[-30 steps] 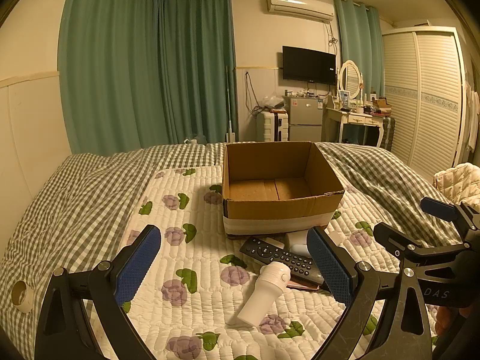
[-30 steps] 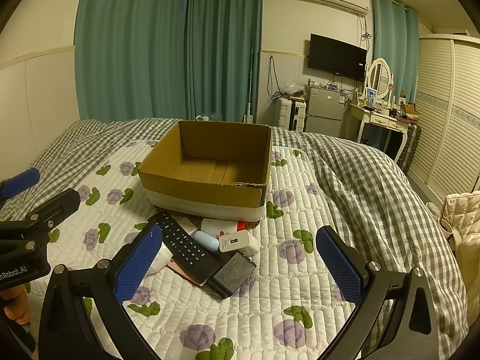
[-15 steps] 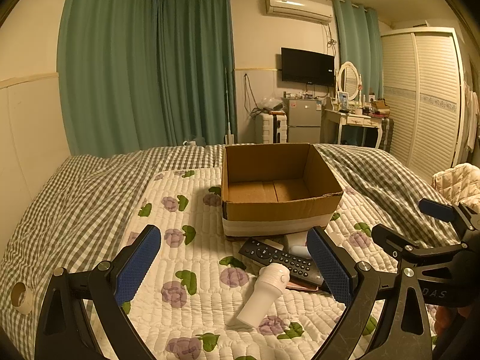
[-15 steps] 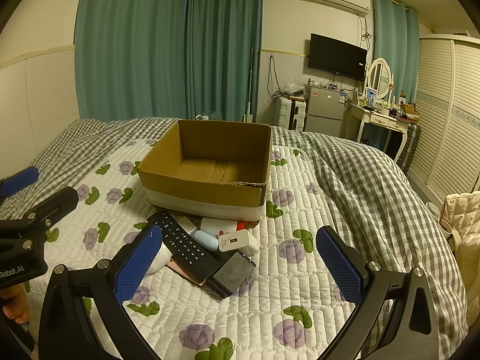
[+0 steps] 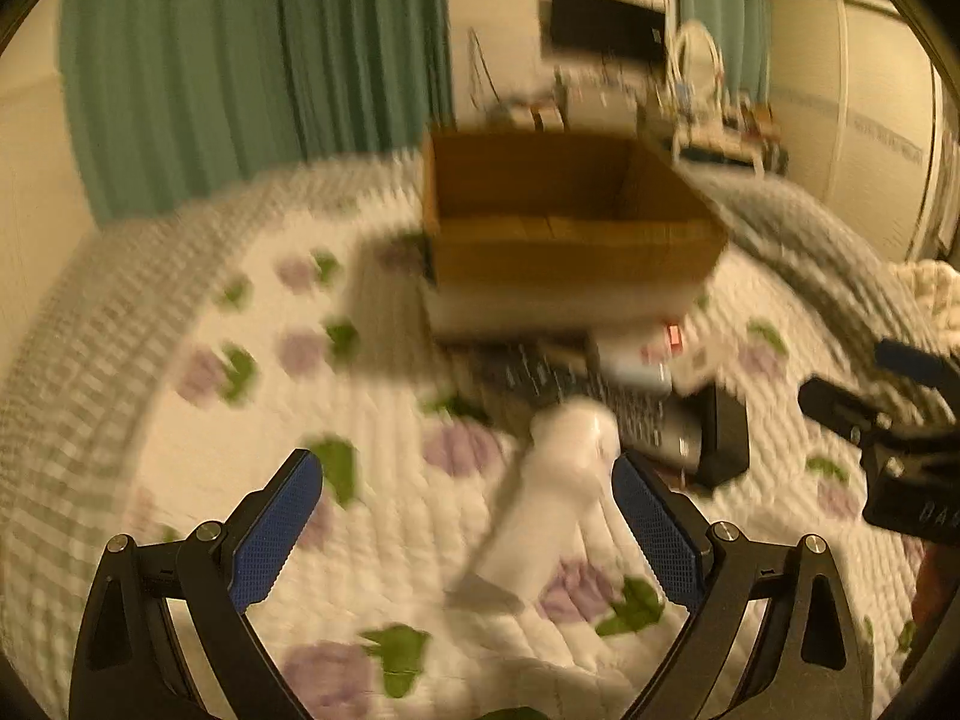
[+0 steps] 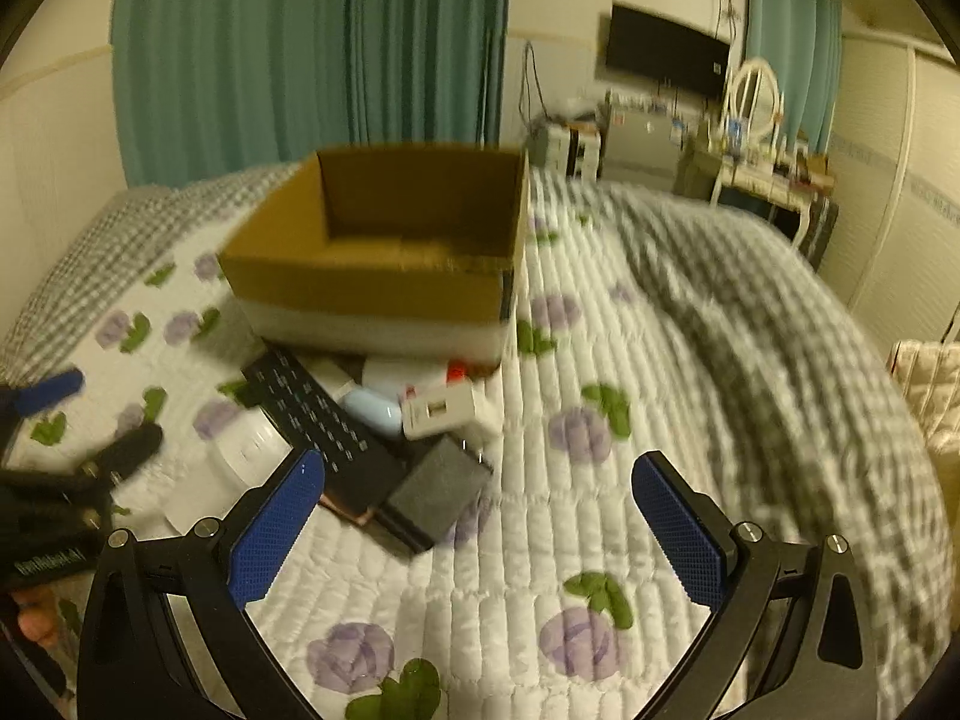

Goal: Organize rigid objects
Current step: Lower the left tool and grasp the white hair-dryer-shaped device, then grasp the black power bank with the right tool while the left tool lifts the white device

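An open cardboard box (image 5: pixel 570 240) (image 6: pixel 372 264) sits on the flowered quilt, and nothing shows inside it. In front of it lies a pile: a black remote (image 6: pixel 324 420) (image 5: pixel 576 384), a white handheld device (image 5: pixel 540 516) (image 6: pixel 240 462), a black block (image 6: pixel 438 492) (image 5: pixel 726 438), a white charger (image 6: pixel 444 414) and a pale blue case (image 6: pixel 372 411). My left gripper (image 5: pixel 465 513) is open, its right pad close beside the white device. My right gripper (image 6: pixel 480 516) is open just near of the black block. Both views are blurred by motion.
The bed carries a grey checked duvet (image 6: pixel 750 312) on the right. Teal curtains (image 6: pixel 312 48), a wall TV (image 6: pixel 666 54), a dressing table (image 6: pixel 762 168) and a wardrobe (image 5: pixel 870 120) stand beyond. A hand (image 6: pixel 36 624) holds the left gripper at lower left.
Both grippers have moved forward and dipped toward the pile; the objects now look larger and closer. The fingers of both stay spread apart. Nothing on the bed has shifted.
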Tool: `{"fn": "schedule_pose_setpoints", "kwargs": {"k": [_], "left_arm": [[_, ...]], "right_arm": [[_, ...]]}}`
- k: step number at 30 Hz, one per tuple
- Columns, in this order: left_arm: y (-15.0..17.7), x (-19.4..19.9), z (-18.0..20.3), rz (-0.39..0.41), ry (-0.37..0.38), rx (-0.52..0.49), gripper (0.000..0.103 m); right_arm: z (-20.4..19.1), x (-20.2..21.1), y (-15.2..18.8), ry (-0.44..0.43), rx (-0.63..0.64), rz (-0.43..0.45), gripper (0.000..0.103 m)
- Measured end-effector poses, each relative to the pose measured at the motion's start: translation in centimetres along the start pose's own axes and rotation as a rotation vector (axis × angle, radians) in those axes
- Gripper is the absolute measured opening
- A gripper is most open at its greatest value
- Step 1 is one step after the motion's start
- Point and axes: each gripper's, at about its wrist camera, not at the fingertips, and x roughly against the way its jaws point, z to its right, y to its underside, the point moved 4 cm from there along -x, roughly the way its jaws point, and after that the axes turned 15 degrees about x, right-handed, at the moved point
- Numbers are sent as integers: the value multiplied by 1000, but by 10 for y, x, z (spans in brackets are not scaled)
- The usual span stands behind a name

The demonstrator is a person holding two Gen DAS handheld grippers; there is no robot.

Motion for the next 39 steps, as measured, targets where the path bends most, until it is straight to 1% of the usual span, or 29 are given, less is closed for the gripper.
{"fn": "schedule_pose_setpoints", "kwargs": {"k": [2,3,4,9,10,12,13,14,15,18,20,23,25,27,29,30,32,34,37,39], "left_arm": [[7,-18,2,-62,-2,0,97],[8,-24,5,-71,-22,-5,97],[9,-30,8,-83,-25,-23,97],[10,-42,19,-131,5,-63,97],[12,-44,22,-144,17,-80,95],[14,-47,29,-175,31,-112,77],[17,-51,31,-197,30,-127,60],[17,-56,32,-217,37,-133,48],[19,-57,33,-231,48,-134,46],[17,-47,33,-195,48,-138,44],[13,-38,30,-178,55,-114,44],[1,-22,24,-125,53,-76,44],[-6,-14,20,-90,44,-71,44],[-12,-8,16,-65,38,-63,44],[-16,-6,12,-61,42,-44,44],[-17,-7,9,-61,43,-40,44],[-17,-7,7,-57,28,-41,44],[-15,-9,6,-57,19,-47,44],[-14,-11,4,-64,24,-38,44],[-13,-11,4,-62,17,-42,44]], "right_arm": [[-1,-15,5,-15,-7,-46,103],[-2,-22,7,-22,-7,-69,103],[-4,-27,9,-24,-2,-84,103],[-9,-39,13,-22,29,-131,103],[-9,-41,14,-27,24,-135,103],[-8,-44,16,-43,9,-142,103],[-8,-45,16,-46,5,-144,103],[-8,-46,16,-49,3,-146,103],[-9,-46,16,-50,4,-148,103],[-10,-47,16,-58,5,-149,103],[-9,-47,16,-61,1,-151,103],[-8,-50,17,-68,-11,-160,103],[-8,-53,18,-65,-12,-170,103],[-8,-57,20,-66,-12,-183,98],[-9,-64,21,-83,-21,-198,96],[-9,-67,22,-87,-26,-203,93],[-10,-75,22,-86,-34,-223,89],[-12,-81,21,-92,-38,-222,89],[-19,-91,15,-85,4,-234,89],[-20,-100,13,-89,3,-240,89]]}}
